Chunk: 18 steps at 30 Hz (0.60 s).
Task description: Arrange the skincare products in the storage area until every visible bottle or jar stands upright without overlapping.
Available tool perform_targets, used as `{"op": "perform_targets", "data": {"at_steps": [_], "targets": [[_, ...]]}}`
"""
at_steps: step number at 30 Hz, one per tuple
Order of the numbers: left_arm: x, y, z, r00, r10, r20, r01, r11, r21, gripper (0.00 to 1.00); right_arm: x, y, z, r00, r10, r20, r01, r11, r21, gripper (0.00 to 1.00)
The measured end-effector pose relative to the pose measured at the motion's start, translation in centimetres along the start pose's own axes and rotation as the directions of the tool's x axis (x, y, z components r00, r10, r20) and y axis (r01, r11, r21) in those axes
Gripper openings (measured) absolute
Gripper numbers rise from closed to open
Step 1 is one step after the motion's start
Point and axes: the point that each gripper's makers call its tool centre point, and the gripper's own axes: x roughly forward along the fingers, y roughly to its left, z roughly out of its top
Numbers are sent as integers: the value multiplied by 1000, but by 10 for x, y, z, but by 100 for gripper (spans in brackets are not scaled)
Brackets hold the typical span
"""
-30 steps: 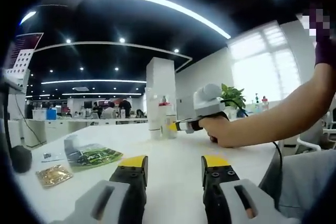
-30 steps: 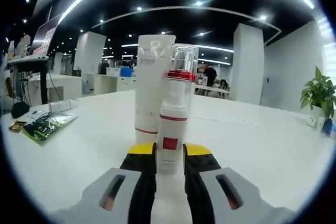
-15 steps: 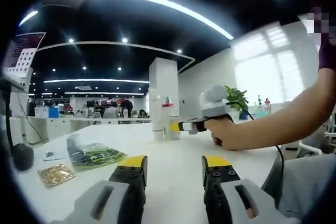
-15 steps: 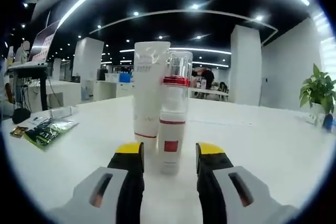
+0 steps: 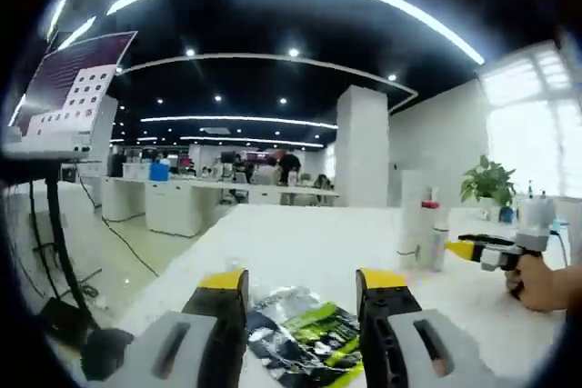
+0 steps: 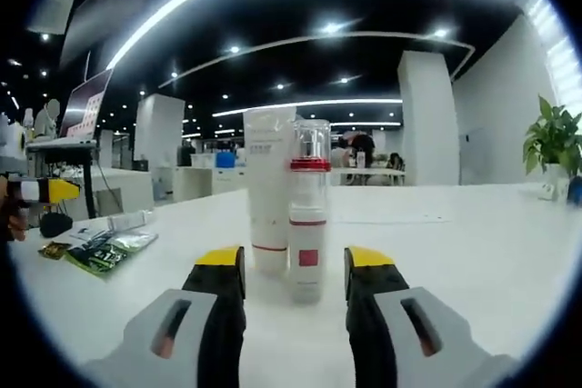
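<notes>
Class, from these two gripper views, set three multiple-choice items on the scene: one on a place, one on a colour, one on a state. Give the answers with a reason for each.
1. Where does the green sachet lie in the left gripper view?
A. on the white table between the left gripper's jaws
B. on top of the pump bottle
C. on a chair

2. What colour is the band under the pump bottle's clear cap?
A. blue
B. red
C. black

3. How does the right gripper stand?
A. shut on the tube
B. shut on the pump bottle
C. open, holding nothing

Answers:
1 A: the green sachet lies on the white table between the left gripper's jaws.
2 B: the pump bottle has a red collar.
3 C: the right gripper has its jaws apart, short of the bottle and the white tube.
</notes>
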Motion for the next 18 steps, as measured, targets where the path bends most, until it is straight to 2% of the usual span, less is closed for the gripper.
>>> {"op": "perform_targets", "data": {"at_steps": [1,2,7,10,12,14,16,18], "targets": [[9,9,-2,1000,28,-10,-27,998,52,55,0,0,0,1000,1,-1,-1,1000,-1,43],[21,20,-13,996,55,-74,-48,995,91,57,0,0,0,1000,1,-2,-1,1000,-1,43],[53,29,-38,983,60,-174,-52,998,47,58,0,0,0,1000,-1,-1,1,1000,6,43],[58,27,-57,954,68,-292,-48,996,75,49,-1,-1,0,1000,-2,1,2,1000,10,43],[63,30,-57,954,91,-286,-62,992,109,44,-1,-2,1,1000,-6,6,6,1000,18,43],[67,34,-57,955,97,-279,-72,992,100,40,-1,-2,1,1000,-6,9,5,1000,22,43],[67,37,-65,943,96,-318,-73,994,81,33,-1,-2,1,1000,-6,8,6,1000,21,42],[68,40,-70,939,104,-327,-79,993,89,27,-1,-2,1,1000,-6,10,6,1000,23,42]]}}
